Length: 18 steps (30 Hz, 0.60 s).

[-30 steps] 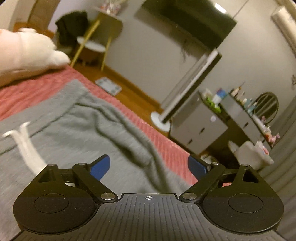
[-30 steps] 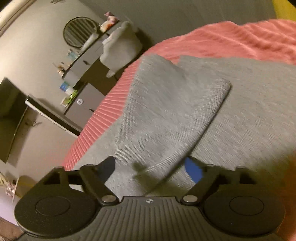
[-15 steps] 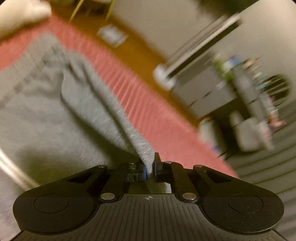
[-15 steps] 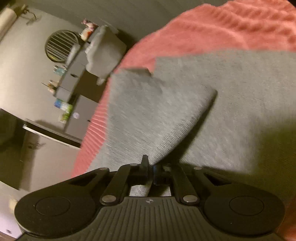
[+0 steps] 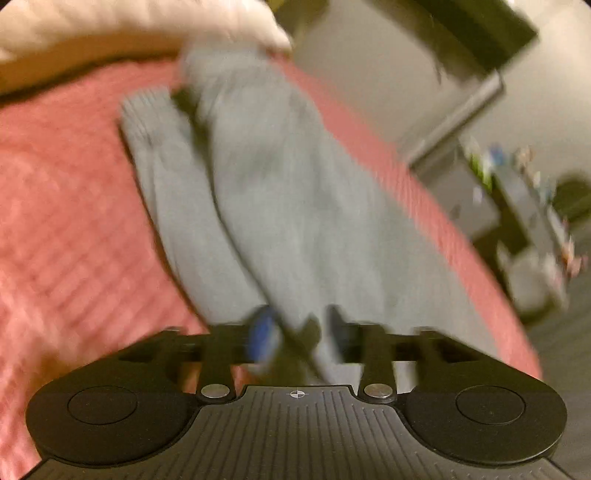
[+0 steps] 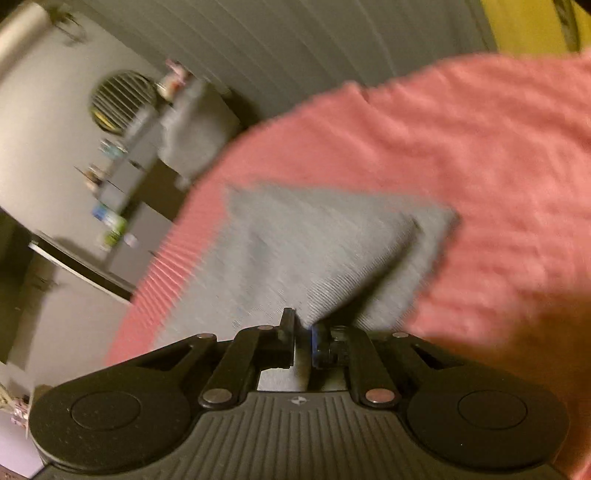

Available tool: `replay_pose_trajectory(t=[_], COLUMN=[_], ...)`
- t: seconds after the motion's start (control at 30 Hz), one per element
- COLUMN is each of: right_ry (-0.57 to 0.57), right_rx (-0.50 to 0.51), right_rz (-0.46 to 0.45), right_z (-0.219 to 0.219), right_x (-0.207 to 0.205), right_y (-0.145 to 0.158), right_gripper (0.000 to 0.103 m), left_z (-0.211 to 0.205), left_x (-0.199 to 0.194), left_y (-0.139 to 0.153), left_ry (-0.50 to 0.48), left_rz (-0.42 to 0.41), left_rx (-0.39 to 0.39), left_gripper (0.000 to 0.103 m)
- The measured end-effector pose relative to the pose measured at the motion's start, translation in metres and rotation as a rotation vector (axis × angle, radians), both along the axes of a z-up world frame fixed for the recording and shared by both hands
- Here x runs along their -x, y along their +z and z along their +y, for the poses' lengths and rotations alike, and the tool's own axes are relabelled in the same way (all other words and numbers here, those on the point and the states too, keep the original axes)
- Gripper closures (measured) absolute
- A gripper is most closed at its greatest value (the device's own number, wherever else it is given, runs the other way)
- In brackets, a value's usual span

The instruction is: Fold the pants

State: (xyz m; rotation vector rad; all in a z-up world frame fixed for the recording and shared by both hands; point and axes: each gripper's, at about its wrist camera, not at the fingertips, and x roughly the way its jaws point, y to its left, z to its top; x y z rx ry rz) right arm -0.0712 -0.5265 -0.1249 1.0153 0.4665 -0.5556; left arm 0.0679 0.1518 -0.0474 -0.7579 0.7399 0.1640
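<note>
- The gray pants [image 5: 280, 206] lie on a pink blanket [image 5: 66, 229] on the bed. They stretch away in front of the left gripper [image 5: 299, 332], one leg laid on top of the other.
- In the left view the picture is very blurry. The two blue pads sit a small way apart, and a fold of gray cloth runs between them. I cannot tell if they pinch the cloth or have let it go.
- The right gripper [image 6: 303, 338] is pinched tight on an edge of the pants [image 6: 317, 251]. You can see the cloth come up from between its fingers, with one blue pad [image 6: 316, 339] pressed against it.
- From that pinch the cloth spreads away in front of the right gripper like a flat flap, and its far corner points out over the blanket [image 6: 480, 155]. I think it is held by the edge so the flap can be carried and laid down neat.
- A big soft white thing [image 5: 122, 26], maybe a pillow or a toy, sits far ahead of the left gripper, past the far end of the pants. It touches or nearly touches them; the blur hides which.
- Off the bed, to the right of the left gripper, there is a gray cabinet [image 5: 476, 206] with small things on top. It is well apart from the pants.
- My guess: one fold the long way is done, and the pants are not yet folded small.
</note>
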Motion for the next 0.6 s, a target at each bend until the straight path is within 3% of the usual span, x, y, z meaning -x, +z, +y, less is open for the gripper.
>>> replay_pose_trajectory(t=[0.03, 0.1, 0.13, 0.2, 0.23, 0.27, 0.33, 0.37, 0.4, 0.5, 0.6], right_ry=[0.012, 0.019, 0.024, 0.030, 0.033, 0.041, 0.063, 0.067, 0.072, 0.089, 0.118], right_rx=[-0.009, -0.017, -0.024, -0.022, -0.012, -0.003, -0.004, -0.005, 0.001, 0.059, 0.133], right_rz=[-0.024, -0.076, -0.097, -0.100, -0.079, -0.067, -0.022, -0.002, 0.008, -0.058, -0.282], right_z=[0.001, 0.003, 0.002, 0.002, 0.003, 0.002, 0.004, 0.006, 0.005, 0.006, 0.008], right_x=[0.001, 0.001, -0.002, -0.011, -0.019, -0.026, -0.037, -0.038, -0.041, -0.035, -0.011], right_y=[-0.003, -0.006, -0.006, -0.006, -0.005, -0.003, -0.002, 0.001, 0.005, 0.032, 0.059], right_gripper=[0.080, 0.058, 0.043, 0.038, 0.044, 0.065, 0.095, 0.097, 0.097, 0.098, 0.098], left_z=[0.007, 0.017, 0.023, 0.031, 0.031, 0.032, 0.032, 0.032, 0.036, 0.047, 0.047], left_x=[-0.004, -0.014, -0.029, -0.048, -0.059, -0.070, -0.080, -0.085, -0.091, -0.078, -0.051], left_y=[0.003, 0.013, 0.011, 0.004, -0.002, -0.009, -0.011, -0.007, -0.002, 0.023, 0.045], left_ry=[0.032, 0.085, 0.054, 0.059, 0.067, 0.060, 0.090, 0.087, 0.066, 0.069, 0.061], left_rz=[-0.033, -0.064, -0.062, 0.053, 0.093, 0.128, 0.171, 0.166, 0.140, -0.020, -0.139], left_rx=[-0.014, -0.073, -0.082, -0.086, -0.074, -0.057, -0.085, -0.088, -0.077, -0.009, -0.057], left_gripper=[0.012, 0.009, 0.005, 0.006, 0.011, 0.018, 0.051, 0.068, 0.092, 0.093, 0.093])
